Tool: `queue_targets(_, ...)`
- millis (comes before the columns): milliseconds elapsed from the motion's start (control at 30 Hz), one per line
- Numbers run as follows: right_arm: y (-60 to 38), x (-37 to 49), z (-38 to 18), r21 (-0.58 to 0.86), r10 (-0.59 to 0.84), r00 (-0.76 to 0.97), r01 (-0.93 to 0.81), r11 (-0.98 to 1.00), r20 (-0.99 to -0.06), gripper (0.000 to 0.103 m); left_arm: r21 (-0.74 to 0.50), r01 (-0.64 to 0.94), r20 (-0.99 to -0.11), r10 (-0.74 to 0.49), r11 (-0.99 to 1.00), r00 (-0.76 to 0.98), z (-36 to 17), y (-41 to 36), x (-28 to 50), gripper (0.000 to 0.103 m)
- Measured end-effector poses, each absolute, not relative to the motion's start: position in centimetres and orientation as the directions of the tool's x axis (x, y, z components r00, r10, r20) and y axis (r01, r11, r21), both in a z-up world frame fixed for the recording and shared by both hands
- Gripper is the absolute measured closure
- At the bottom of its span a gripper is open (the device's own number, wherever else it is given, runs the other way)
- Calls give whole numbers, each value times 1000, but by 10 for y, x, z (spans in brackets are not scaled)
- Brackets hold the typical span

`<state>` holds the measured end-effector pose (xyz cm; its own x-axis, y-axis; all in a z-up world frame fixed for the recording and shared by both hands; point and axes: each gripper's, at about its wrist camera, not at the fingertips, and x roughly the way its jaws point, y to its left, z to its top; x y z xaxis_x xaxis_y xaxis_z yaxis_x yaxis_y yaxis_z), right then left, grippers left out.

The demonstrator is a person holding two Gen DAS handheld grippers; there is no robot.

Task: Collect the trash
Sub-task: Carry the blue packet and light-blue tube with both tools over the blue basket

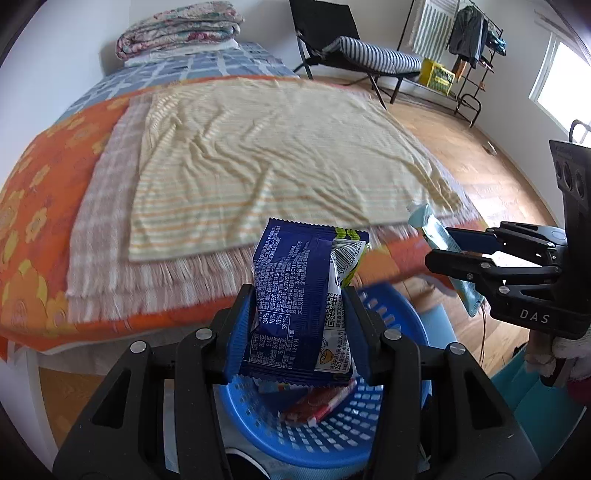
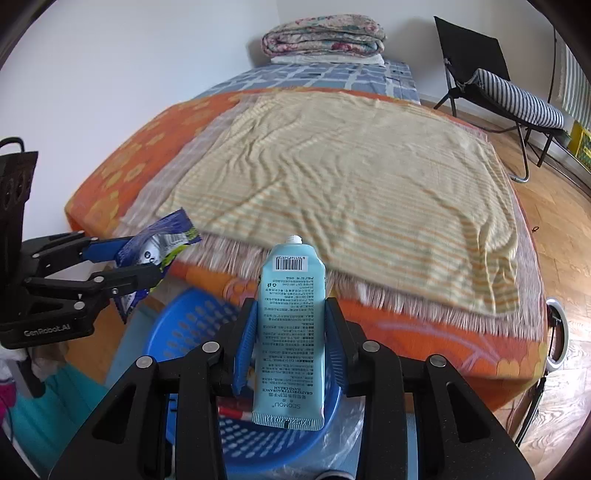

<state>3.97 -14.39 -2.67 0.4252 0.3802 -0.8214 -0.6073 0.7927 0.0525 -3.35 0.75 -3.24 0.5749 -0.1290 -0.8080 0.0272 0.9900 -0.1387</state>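
The left gripper (image 1: 299, 321) had its jaws closed on a dark blue snack wrapper (image 1: 295, 295), blue pads pressing both sides; the packet's lower edge hung over the blue basket (image 1: 406, 325), which sat at six o'clock in the left wrist view. Much of that basket was hidden behind the gripper's black arms and the wrapper. Through the gap a red-and-white piece of litter (image 1: 321, 404) lay inside it, too covered to identify.

The right gripper (image 2: 290, 343) clamped a pale blue hand cream tube (image 2: 291, 325) between its pads, nozzle end pointing toward twelve o'clock, crimped end hanging above the basket's rim. In the left wrist view the same tube showed at three o'clock, partly masked by the gripper's fingers, and the hand behind it was cut off by the frame edge. In the right wrist view the left gripper appeared at nine o'clock with the wrapper crumpled in its jaws.

The bed (image 1: 33, 229), with orange floral cover and a striped cream towel (image 1: 280, 155), filled twelve o'clock, its near fringe smeared by blur. A folded quilt (image 1: 181, 27) lay at the far end. A folding chair (image 1: 354, 48) stood at one o'clock.
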Motion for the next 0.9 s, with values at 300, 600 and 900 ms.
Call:
queue_targets(300,-151,19,-46,50,360,392,-614,788,-847,69,-136,47,-838,-140,990,528,-58,-6,-50,55)
queue_targets(600,-147,8,-60,44,344,365,-628,777,-865,69,-146,57,-861,-155,988,485,-77,-9,-61,55)
queue_targets(900,-145,6,-66,46,339,356,-627,778,-871,69,-146,57,-866,-155,988,474,-81,-11,-63,55)
